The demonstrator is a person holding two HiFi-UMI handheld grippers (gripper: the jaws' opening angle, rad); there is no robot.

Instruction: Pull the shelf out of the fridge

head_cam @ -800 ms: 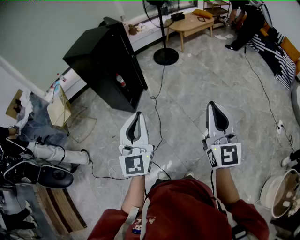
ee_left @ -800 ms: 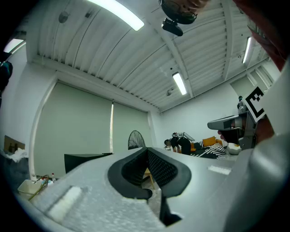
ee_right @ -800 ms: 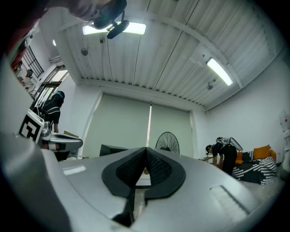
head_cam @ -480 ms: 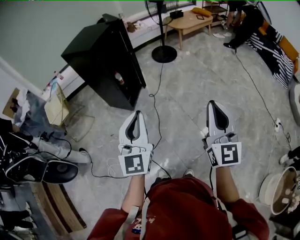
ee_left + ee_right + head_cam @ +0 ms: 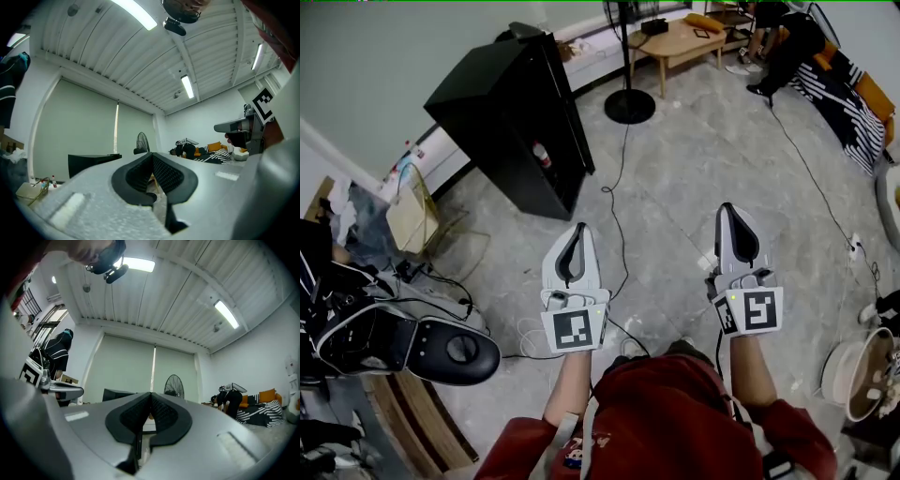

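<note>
A grey marble-tiled floor point(image 5: 703, 178) fills most of the head view. On it, against the pale wall at upper left, stands a black box-shaped cabinet point(image 5: 511, 103), most likely the fridge. It is well apart from both grippers. Its front is turned away from the camera, so the shelf inside cannot be made out. The same dark box shows low and far off in the left gripper view point(image 5: 91, 161) and in the right gripper view point(image 5: 117, 393).

At the bottom edge is the person's red sweater point(image 5: 666, 422), with both forearms reaching forward. A black office chair point(image 5: 441, 349) sits at lower left. A striped sofa point(image 5: 848, 103) runs along the right edge, and another person point(image 5: 787, 47) bends over near it. Beside that person is a low wooden coffee table point(image 5: 680, 45), and just left of the table stands a pedestal fan point(image 5: 630, 106).

The left gripper point(image 5: 577, 230) and the right gripper point(image 5: 725, 208) are held side by side over bare floor, apart from each other. Each gripper's own view, left point(image 5: 151, 155) and right point(image 5: 150, 393), shows its ribbed black pads pressed together with nothing between them.

A thin black cable point(image 5: 614, 187) trails across the tiles from the fan's base toward the left gripper. A small red-capped bottle point(image 5: 542, 156) shows at the cabinet's near side.
</note>
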